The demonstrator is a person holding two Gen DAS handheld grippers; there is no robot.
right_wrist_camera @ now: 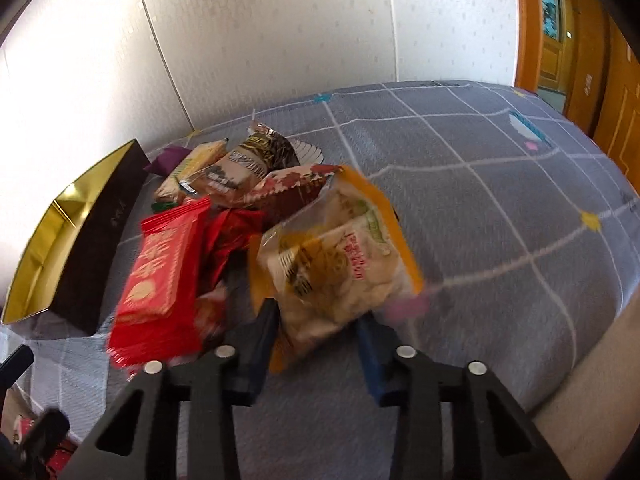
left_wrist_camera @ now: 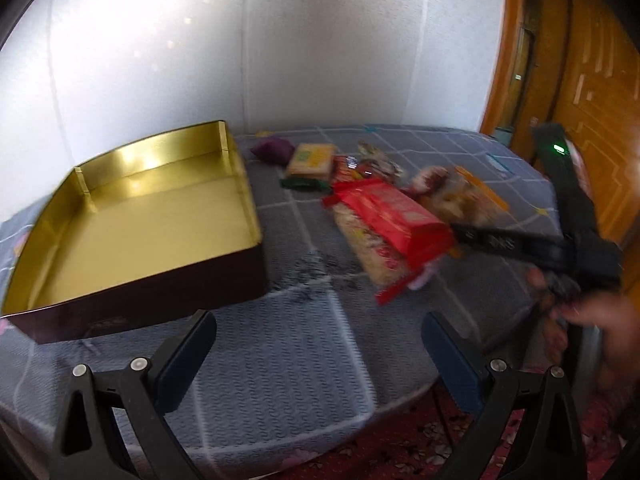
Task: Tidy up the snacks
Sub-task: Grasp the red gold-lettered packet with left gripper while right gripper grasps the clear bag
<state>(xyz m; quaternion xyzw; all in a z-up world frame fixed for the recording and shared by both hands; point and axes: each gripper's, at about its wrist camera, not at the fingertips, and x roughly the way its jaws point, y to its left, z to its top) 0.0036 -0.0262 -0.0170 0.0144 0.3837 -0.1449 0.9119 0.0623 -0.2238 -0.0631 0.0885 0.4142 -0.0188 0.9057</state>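
Presently, the right hand-held gripper [right_wrist_camera: 316,328] is seen closed on the near end of an orange-edged clear snack bag [right_wrist_camera: 336,256], with its blue pads [right_wrist_camera: 262,344] pressed against both sides of the bag. No earlier picture is given, so only the grip itself can be told. The bag is tilted up at the near edge of a heap of snacks on a grey bedcover [right_wrist_camera: 480,184] crossed by white lines. Just to the left of it, a red packet [right_wrist_camera: 160,280] is laid over a longer pale packet [left_wrist_camera: 368,248]. Farther back, a brown-and-white packet [right_wrist_camera: 236,172], a yellow biscuit pack [left_wrist_camera: 310,160] and a small purple pouch [left_wrist_camera: 270,148] are seen near the white wall.

The left hand-held gripper [left_wrist_camera: 320,360] is held released above bare bedcover, nothing being between its fingers. A gold-lined box [left_wrist_camera: 152,216] with dark outer walls is set to the left of the heap, apart from it, and nothing is seen inside. A person's hand [left_wrist_camera: 592,320] is seen on the right gripper's handle.
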